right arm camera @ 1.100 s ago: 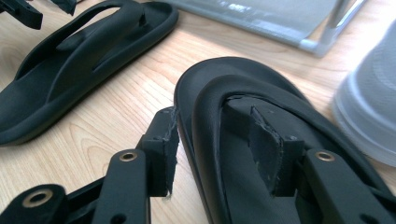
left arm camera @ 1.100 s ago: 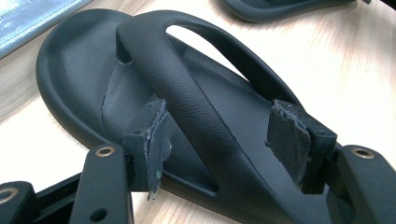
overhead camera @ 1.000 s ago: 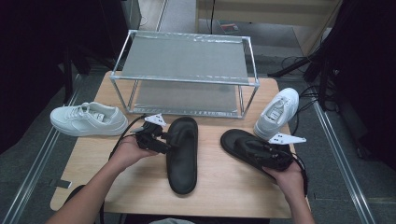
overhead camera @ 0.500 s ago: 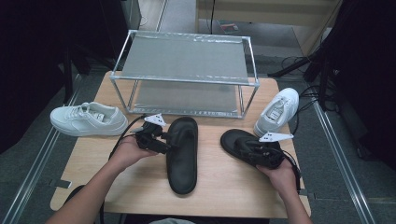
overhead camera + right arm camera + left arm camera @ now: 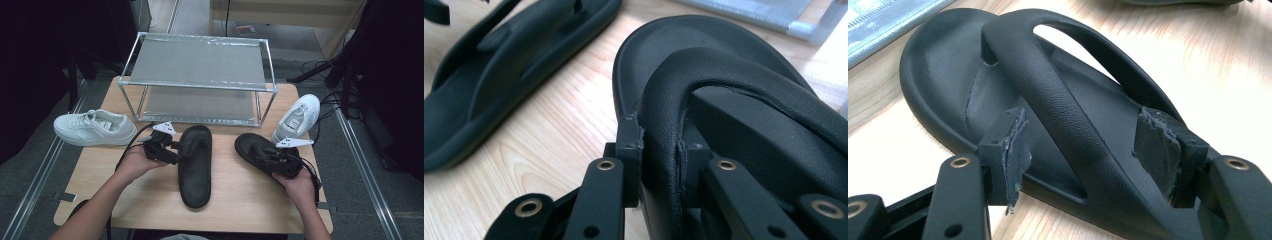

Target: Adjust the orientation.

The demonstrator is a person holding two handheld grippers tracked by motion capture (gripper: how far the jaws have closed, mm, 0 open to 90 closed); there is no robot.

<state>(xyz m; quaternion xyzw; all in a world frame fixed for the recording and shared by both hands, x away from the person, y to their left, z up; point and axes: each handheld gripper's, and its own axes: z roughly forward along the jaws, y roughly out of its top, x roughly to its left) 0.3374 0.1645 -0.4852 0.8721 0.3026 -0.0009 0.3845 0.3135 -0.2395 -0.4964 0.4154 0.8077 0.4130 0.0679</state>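
Both forearms enter from the bottom edge of the high view, angling up toward mid-frame. The left gripper (image 5: 176, 148), held left of centre, points rightward with its jaws spread wide apart. The right gripper (image 5: 270, 157), at right of centre, points leftward, its jaws pinched tight together.

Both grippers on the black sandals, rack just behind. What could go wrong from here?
1. Left gripper is open astride the left sandal strap; closing off-centre could let the rounded strap slip out.
2. Right gripper pinches only the right sandal strap, so the sole may swing and clip the rack or white sneaker.
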